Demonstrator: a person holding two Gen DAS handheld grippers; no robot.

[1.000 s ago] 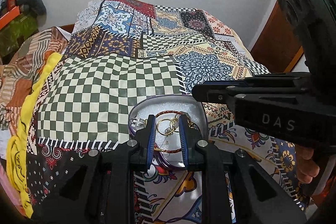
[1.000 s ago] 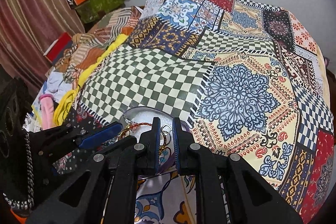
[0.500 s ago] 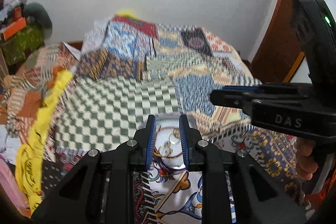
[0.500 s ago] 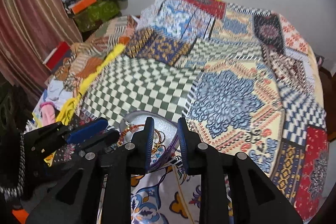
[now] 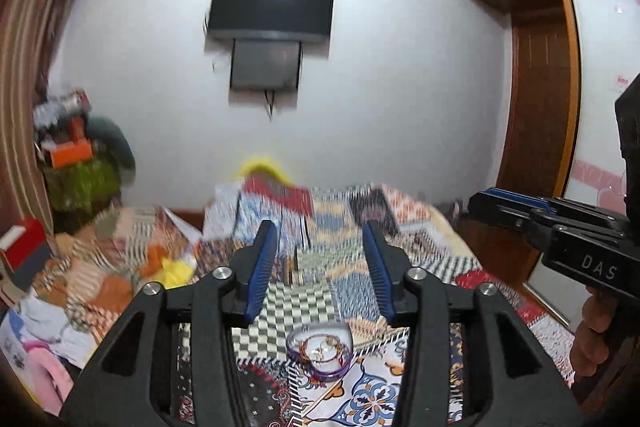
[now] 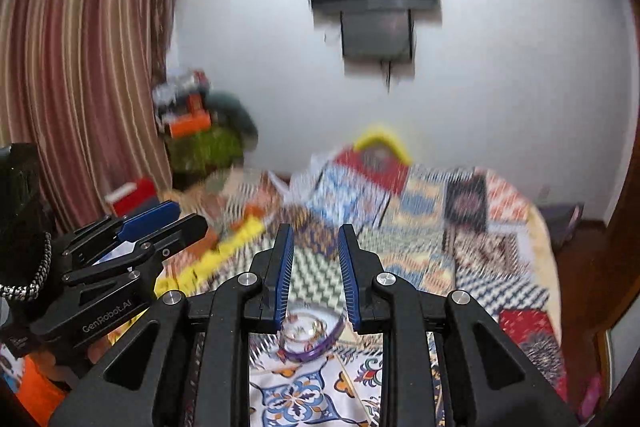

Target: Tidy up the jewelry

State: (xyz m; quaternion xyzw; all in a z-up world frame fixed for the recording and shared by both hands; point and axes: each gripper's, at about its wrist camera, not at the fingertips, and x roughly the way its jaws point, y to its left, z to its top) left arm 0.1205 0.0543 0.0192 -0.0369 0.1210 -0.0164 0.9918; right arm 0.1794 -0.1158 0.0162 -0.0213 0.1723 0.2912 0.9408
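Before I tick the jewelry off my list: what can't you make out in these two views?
- Pieces in the purple-rimmed dish: left wrist view, too small and tangled to count.
- Same dish: right wrist view, near part hidden behind the right gripper.
- Patchwork bedspread patterns: motion blur, both views.
- Clutter pile by the curtain: blurred.
- Hand holding the right gripper: left wrist view, mostly cut off by the edge.

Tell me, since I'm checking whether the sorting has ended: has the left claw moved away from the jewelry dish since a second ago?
Yes. The left claw has lifted and drawn back from the jewelry dish, which now sits below its fingers; its jaws have just been opening, empty.
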